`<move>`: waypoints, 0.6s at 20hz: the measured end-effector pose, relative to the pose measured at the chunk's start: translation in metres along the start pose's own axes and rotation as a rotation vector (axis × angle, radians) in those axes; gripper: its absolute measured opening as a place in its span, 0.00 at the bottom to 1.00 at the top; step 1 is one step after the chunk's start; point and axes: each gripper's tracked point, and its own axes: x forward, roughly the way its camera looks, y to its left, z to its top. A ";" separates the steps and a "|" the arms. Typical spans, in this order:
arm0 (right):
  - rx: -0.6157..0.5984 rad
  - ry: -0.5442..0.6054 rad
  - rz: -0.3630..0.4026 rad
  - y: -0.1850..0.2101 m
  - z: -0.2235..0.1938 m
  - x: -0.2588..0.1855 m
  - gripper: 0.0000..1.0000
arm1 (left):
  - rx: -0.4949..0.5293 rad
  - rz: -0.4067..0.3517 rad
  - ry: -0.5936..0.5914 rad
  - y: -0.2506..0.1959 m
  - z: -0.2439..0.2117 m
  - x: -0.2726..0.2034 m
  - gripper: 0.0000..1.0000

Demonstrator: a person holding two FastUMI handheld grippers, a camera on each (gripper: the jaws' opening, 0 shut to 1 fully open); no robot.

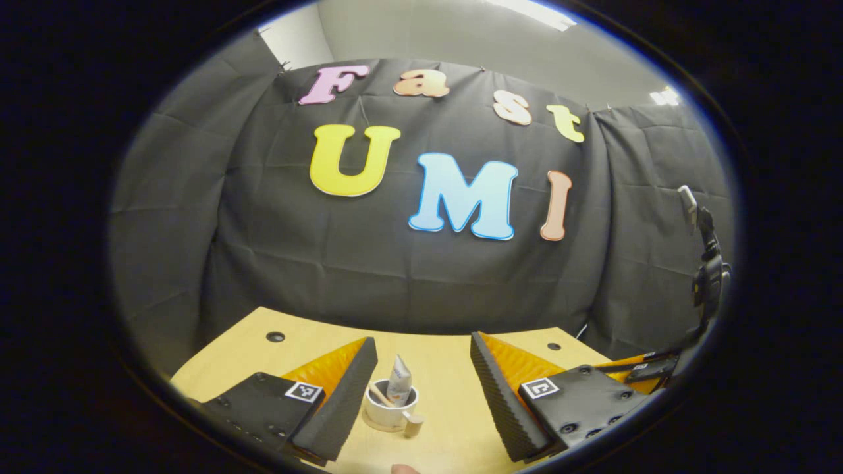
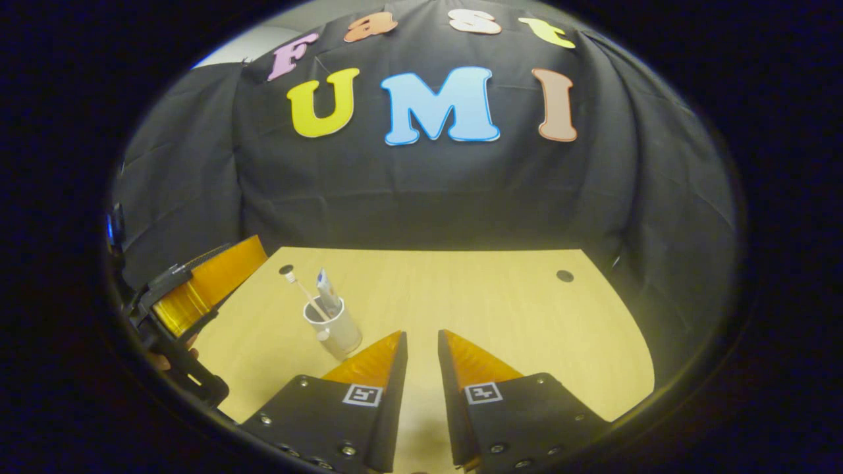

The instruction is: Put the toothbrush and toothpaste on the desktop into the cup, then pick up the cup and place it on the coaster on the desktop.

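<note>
Left gripper view: left gripper (image 1: 421, 388) hangs above the desktop (image 1: 454, 434), fingers spread wide, nothing btwn them pinched. The cup (image 1: 390, 409), white w/ a handle toward the camera, stands upright on the desktop in the gap btwn the two fingers, nearer the left-hand finger (image 1: 346, 401), not touched by either as far as can be told. Toothpaste (image 1: 398, 382) stands tilted inside the cup, top end above the rim. Toothbrush (image 1: 380, 395) leans in the cup beside it. Whether a coaster lies under the cup: cannot tell. At the right edge, part of the other gripper (image 1: 649, 365) shows low over the desktop.

Right gripper view: right gripper (image 2: 421, 359) is over the near part of the desktop (image 2: 494, 309), fingers apart by a narrow gap, holding nothing. Cup (image 2: 334, 329) stands upright to the left of and beyond the fingers, apart from them. Toothbrush (image 2: 301, 289) sticks up out of it, leaning left; toothpaste (image 2: 327, 289) is upright beside it in the cup. Left gripper (image 2: 197, 289) shows at the left edge, near the cup, w/ part of a hand (image 2: 172, 359) below it.
</note>
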 end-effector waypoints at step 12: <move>0.031 -0.276 0.022 -0.055 0.041 -0.036 0.30 | 0.002 0.091 -0.077 -0.047 0.017 -0.043 0.93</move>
